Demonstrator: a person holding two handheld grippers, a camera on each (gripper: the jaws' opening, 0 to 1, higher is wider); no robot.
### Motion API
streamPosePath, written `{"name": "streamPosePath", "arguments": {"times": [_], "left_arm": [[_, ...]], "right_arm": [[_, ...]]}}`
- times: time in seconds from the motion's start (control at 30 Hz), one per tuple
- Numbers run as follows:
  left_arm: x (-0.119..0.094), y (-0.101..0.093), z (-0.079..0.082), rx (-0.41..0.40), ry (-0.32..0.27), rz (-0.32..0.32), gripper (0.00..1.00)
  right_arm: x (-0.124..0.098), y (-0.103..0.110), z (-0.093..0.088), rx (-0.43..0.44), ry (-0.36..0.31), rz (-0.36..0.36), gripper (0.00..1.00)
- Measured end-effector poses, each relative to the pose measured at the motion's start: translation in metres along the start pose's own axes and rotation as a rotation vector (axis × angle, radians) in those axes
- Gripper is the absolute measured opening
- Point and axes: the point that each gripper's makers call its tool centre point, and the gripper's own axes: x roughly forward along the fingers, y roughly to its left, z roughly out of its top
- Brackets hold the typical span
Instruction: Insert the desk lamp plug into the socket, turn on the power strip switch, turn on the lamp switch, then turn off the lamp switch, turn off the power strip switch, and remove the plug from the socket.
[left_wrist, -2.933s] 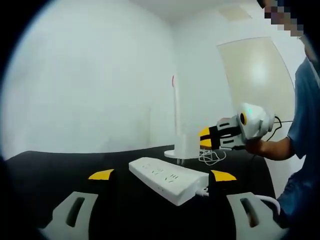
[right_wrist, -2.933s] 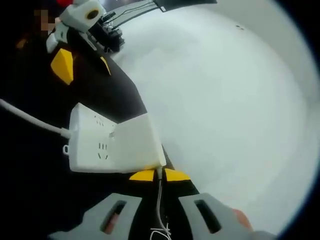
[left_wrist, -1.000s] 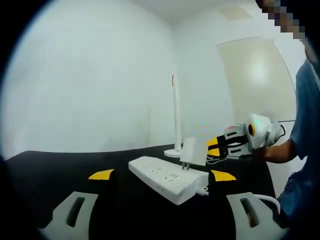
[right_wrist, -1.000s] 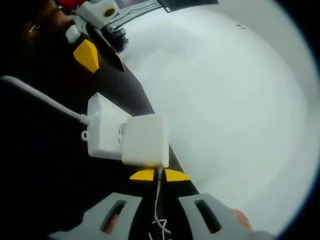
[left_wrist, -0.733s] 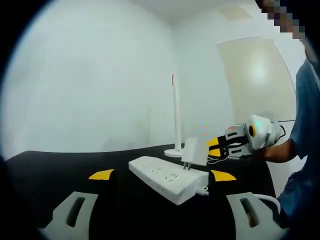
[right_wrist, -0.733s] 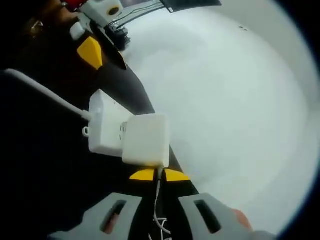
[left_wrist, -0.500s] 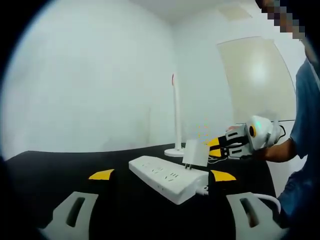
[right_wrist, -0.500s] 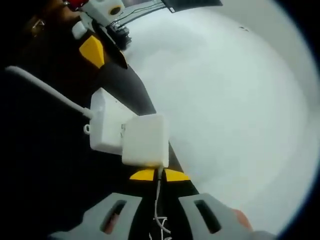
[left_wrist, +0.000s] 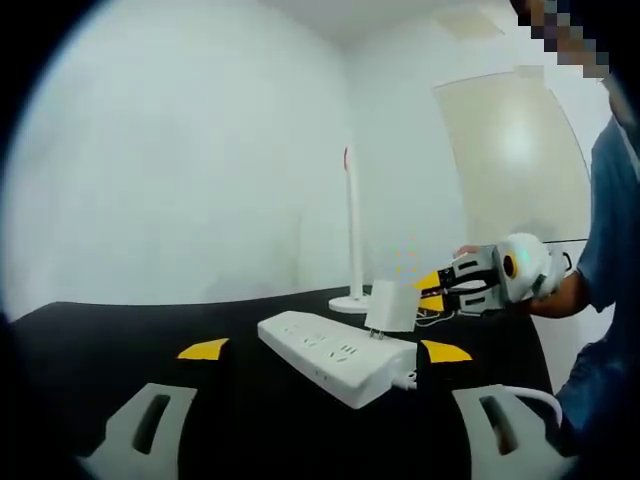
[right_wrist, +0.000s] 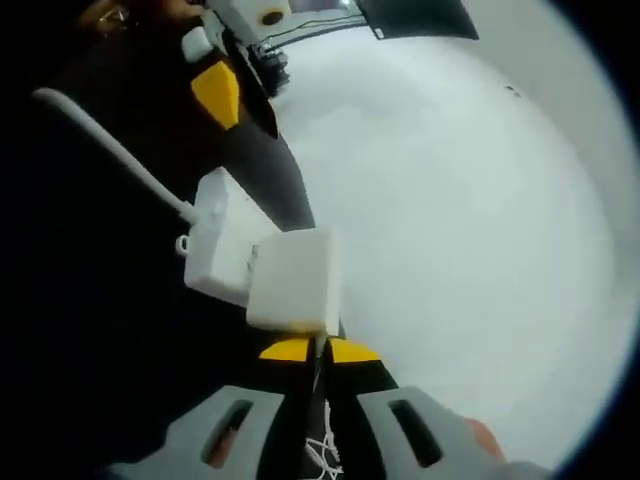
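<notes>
We note the black tabletop (left_wrist: 120, 330) carrying the white power strip (left_wrist: 335, 358), which lies across the middle of the left gripper view; its thick white cord (right_wrist: 110, 145) runs off the near end. Behind it the desk lamp (left_wrist: 351, 235) stands upright on its round base, unlit.

Change since 2.9 s ago: then the right hand-held gripper (left_wrist: 432, 290) hung well back near the lamp base with the strip's sockets bare. Over the last second it has brought the plug (left_wrist: 385, 306), a white square adapter block, down to the strip; the block now stands on the strip's top face at the end nearer the lamp. In the right gripper view the plug (right_wrist: 290, 282) overlaps the strip's end (right_wrist: 225, 250) more closely than a second ago.

The right hand-held gripper's yellow tips are pressed together on the plug's thin lamp cord (right_wrist: 318, 385), just behind the block. The left hand-held gripper (left_wrist: 325, 350) hovers low in front of the strip, jaws spread, holding nothing.

Our judgement: insertion is under way. Whether the prongs are fully seated we cannot tell. The strip's switch comes next.
</notes>
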Motion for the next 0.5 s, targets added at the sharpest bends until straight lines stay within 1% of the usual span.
{"name": "streamPosePath", "arguments": {"times": [0.07,0.2,0.23,0.27,0.37,0.43,0.5], "left_arm": [[0.000,0.000,0.000,0.001,0.002,0.001,0.71],[0.001,-0.002,-0.003,0.002,0.016,-0.006,0.70],[0.000,-0.002,-0.002,0.008,0.019,-0.007,0.69],[-0.001,-0.001,-0.001,0.013,0.012,-0.004,0.66],[-0.003,0.000,0.010,0.003,-0.024,0.001,0.59],[-0.003,0.000,0.014,-0.009,-0.026,-0.002,0.57],[-0.001,-0.003,0.019,-0.017,-0.015,-0.016,0.55]], "right_arm": [[0.000,0.001,0.000,-0.035,-0.002,0.006,0.06],[-0.001,0.003,0.002,-0.070,-0.013,0.025,0.07],[-0.005,0.002,0.005,-0.068,-0.023,0.023,0.07],[-0.007,0.000,0.008,-0.058,-0.036,0.028,0.06],[-0.009,-0.001,0.010,-0.070,-0.034,0.036,0.06],[-0.009,-0.001,0.011,-0.074,-0.033,0.041,0.07],[-0.009,-0.001,0.011,-0.081,-0.036,0.050,0.07]]}}
